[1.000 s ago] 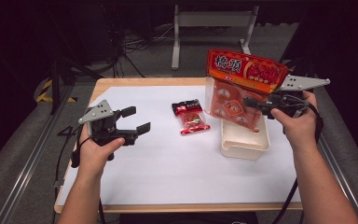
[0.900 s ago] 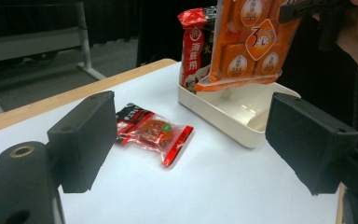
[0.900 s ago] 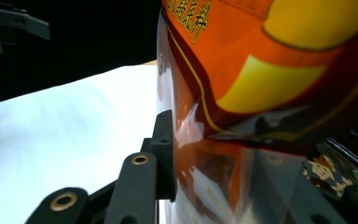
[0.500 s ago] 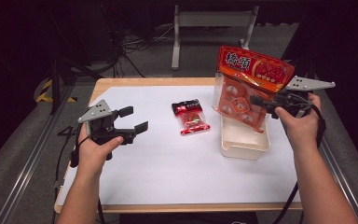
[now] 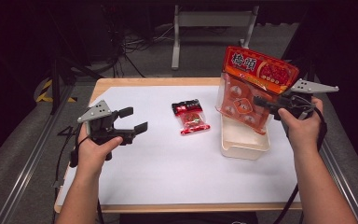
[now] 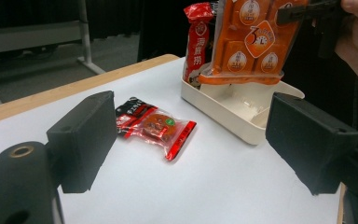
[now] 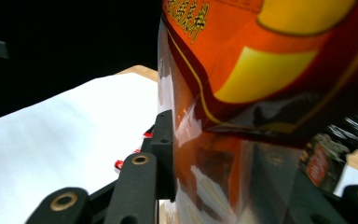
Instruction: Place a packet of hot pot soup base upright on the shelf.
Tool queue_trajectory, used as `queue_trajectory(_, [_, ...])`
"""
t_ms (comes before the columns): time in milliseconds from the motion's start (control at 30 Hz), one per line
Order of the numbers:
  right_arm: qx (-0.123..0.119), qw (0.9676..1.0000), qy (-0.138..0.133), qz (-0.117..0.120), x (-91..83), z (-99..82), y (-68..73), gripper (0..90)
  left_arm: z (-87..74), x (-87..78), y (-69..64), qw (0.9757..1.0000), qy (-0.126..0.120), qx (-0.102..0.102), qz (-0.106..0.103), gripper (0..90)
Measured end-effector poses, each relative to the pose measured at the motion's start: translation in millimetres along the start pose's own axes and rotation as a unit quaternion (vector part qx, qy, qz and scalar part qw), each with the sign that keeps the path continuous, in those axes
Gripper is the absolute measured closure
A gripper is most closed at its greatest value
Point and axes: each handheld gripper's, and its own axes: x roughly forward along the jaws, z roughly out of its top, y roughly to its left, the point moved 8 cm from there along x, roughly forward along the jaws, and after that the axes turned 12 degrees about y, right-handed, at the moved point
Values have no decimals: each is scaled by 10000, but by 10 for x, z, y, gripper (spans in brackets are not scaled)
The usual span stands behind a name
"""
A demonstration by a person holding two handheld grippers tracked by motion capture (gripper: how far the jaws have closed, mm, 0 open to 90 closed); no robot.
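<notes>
A large orange snack bag (image 5: 260,70) hangs upright over the cream tray (image 5: 242,151) at the table's right, its lower edge inside the tray. My right gripper (image 5: 259,101) is shut on the bag's clear middle part; in the right gripper view the bag (image 7: 261,70) sits clamped between the jaws of that gripper (image 7: 219,177). A small red packet (image 5: 191,116) lies flat on the white sheet, left of the tray. My left gripper (image 5: 133,120) hovers open at the left, with nothing between its fingers. In the left gripper view its jaws (image 6: 196,140) frame the small packet (image 6: 156,126) and the tray (image 6: 235,112).
A second red packet (image 6: 198,42) stands at the tray's far end, behind the orange bag (image 6: 249,42). White paper (image 5: 168,168) covers the wooden table. A metal stand (image 5: 209,21) and cables lie on the floor beyond the far edge.
My right gripper has shifted a little to the right and down with the orange bag, which now tilts more. The left gripper has stayed where it was.
</notes>
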Motion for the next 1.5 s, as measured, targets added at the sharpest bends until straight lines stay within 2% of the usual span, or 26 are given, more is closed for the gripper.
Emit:
queue_trajectory(133, [50, 9999, -16, -116, -18, -46, -37, 701, -10, 14, 7, 10000, 11, -33, -12, 174])
queue_trajectory(333, [159, 9997, -31, -160, -11, -120, -87, 701, -18, 25, 12, 10000, 31, -26, -8, 174])
queue_trajectory(600, [157, 9994, -12, -295, 28, -191, -100, 701, -32, 25, 25, 10000, 45, -49, -11, 174])
queue_trajectory(800, [125, 9991, 133, -391, 98, -274, -84, 700, -40, 9, 30, 10000, 54, -61, -6, 173])
queue_trajectory(867, [87, 9985, 262, -480, 148, -329, -74, 701, -41, 8, 29, 10000, 54, -61, -8, 173])
queue_trajectory(1133, [210, 9981, 355, -464, 198, -447, -92, 700, -43, 16, 31, 10000, 61, -49, -2, 173])
queue_trajectory(1300, [321, 9981, 382, -369, 229, -537, -110, 700, -49, 28, 29, 10000, 78, -58, -18, 173])
queue_trajectory(1500, [310, 9982, 389, -337, 245, -578, -116, 701, -53, 26, 34, 9999, 90, -67, -15, 173])
